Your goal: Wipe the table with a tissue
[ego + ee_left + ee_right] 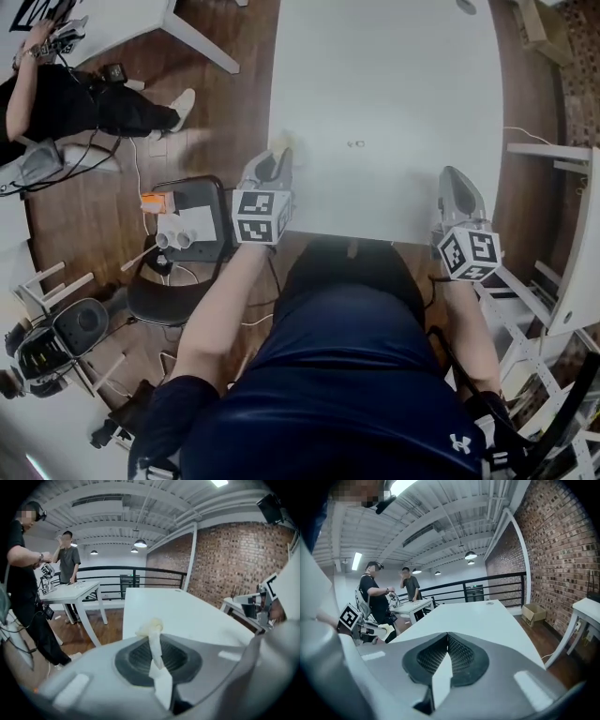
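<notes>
Right gripper [447, 637]: jaws pressed together, nothing between.
Table [480, 618]: white, stretching ahead of the tongs.
Left gripper [378, 630]: left of the tongs, tissue [389, 629] at its tip.
Cardboard box [533, 613]: far ahead, right.

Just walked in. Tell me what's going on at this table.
A seated person holds a tool in each hand at the near edge of a white table. The left tool is shut on a crumpled tissue, which pokes out past its tips by the table's near left corner. The right tool is shut on nothing, near the right corner. Whether the tissue touches the table can't be told.
</notes>
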`<state>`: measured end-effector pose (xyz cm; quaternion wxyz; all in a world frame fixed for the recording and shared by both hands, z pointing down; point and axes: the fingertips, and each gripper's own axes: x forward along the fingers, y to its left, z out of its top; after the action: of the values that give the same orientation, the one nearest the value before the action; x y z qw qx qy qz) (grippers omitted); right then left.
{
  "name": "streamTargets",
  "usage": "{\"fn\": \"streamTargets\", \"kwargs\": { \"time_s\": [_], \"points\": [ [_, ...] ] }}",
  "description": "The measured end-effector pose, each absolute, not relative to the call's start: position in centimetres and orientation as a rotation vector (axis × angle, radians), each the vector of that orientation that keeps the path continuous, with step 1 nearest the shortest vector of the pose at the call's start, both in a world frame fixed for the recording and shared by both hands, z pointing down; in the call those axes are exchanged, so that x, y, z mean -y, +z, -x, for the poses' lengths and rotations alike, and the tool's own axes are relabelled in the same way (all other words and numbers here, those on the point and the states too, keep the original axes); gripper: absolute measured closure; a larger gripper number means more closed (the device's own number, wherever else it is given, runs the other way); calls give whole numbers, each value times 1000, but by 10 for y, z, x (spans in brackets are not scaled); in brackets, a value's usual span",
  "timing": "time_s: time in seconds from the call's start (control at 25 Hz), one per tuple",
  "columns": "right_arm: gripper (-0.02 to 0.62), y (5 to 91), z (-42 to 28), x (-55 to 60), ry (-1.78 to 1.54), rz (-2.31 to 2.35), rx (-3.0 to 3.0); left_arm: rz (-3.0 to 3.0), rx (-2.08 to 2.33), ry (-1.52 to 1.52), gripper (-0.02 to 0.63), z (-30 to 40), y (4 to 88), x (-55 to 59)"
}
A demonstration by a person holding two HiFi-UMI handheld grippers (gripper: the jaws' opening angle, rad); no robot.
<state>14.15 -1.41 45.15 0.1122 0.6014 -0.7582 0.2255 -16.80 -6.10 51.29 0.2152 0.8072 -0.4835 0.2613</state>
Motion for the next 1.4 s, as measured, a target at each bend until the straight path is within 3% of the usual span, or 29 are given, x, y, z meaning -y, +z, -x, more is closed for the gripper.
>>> {"fn": "streamTargets", "kwargs": {
  "time_s": [0.28, 0.56, 0.84, 1.4],
  "points": [
    [584, 478, -150, 49, 747, -1740, 2242, -2172, 1333, 802, 591, 147, 518, 78],
    [584, 483, -164, 58, 837, -1716, 2279, -2281, 1128, 779, 591, 25, 518, 82],
    [584, 492, -170, 49, 857, -1706, 2247, -2324, 983, 942, 591, -41, 547, 58],
    [584, 492, -171, 45, 906, -1682, 2257, -2766, 745, 1597, 591, -76, 568, 35]
  ]
}}
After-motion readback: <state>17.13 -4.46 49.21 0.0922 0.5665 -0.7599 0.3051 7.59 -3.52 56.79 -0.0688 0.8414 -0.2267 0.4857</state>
